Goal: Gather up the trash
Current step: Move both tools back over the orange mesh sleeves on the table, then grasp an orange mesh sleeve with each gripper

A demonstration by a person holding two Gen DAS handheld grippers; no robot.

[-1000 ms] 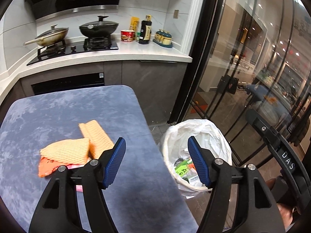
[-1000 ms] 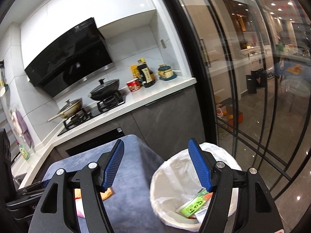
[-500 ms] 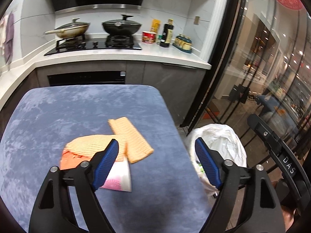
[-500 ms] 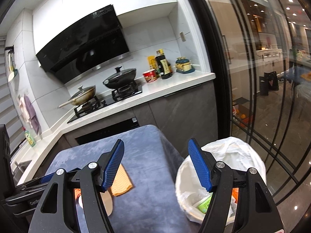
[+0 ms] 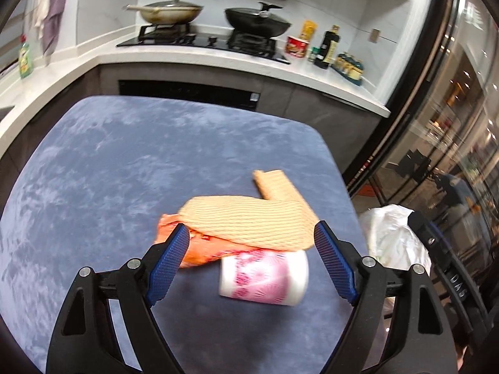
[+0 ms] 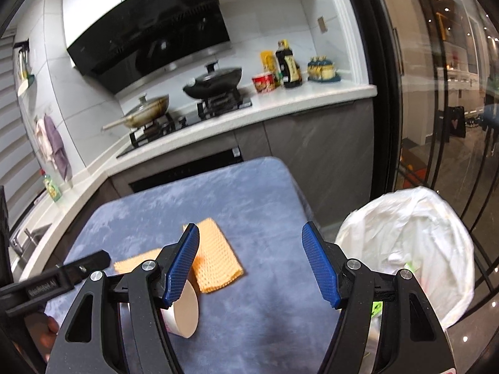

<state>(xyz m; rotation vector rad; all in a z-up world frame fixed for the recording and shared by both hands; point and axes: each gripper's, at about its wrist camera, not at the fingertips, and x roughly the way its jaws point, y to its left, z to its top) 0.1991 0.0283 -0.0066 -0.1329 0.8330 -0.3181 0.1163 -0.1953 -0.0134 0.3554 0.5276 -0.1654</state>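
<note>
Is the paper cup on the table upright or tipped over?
Tipped over: the paper cup lies on its side on the blue table, its open mouth facing sideways in the right wrist view.

blue table (image 5: 131,168) bears orange cloths (image 5: 249,221) and a tipped paper cup (image 5: 265,277).

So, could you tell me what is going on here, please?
A person is clearing trash off a blue table with two handheld grippers. The left gripper is open just over a paper cup lying on its side beside orange cloths. The right gripper is open and empty. The lined bin beside the table already holds some wrappers.
</note>
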